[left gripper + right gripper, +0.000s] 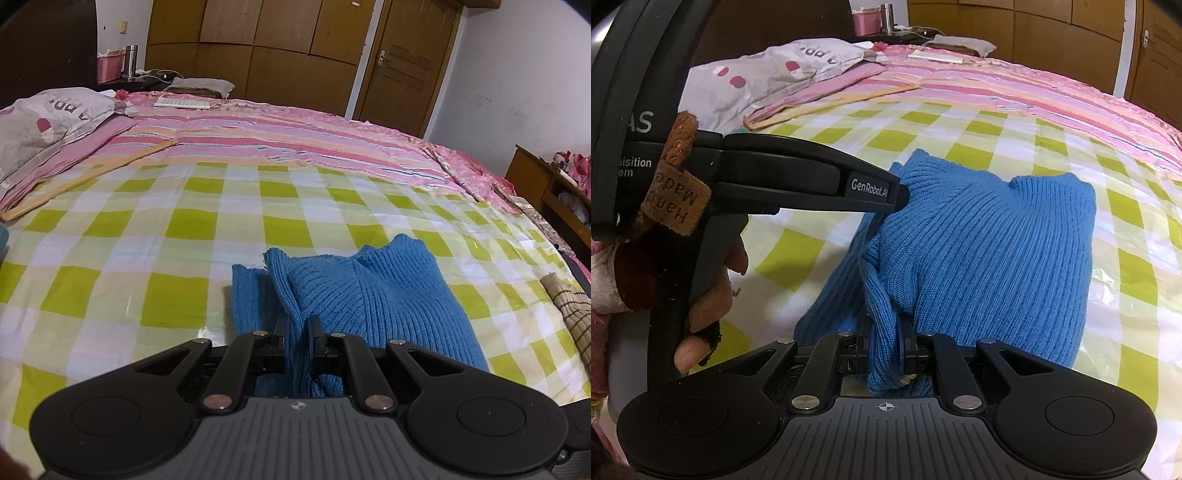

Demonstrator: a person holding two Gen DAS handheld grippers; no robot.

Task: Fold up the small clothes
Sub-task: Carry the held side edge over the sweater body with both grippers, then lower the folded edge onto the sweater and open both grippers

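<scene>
The blue ribbed knit garment (pixel 982 251) lies on the bed's green-checked sheet (pixel 110 236), stretching far from both tools. The left tool (pixel 298 332) and right tool (pixel 886 332) each pinch a bunched near edge, side by side; soft, thick, stretchy knit, already part-folded

Sweater (pixel 373 295) edge lay hidden beneath the left gripper (pixel 298 332); a brown cloth (pixel 570 317) at right was cut off.
</scene>
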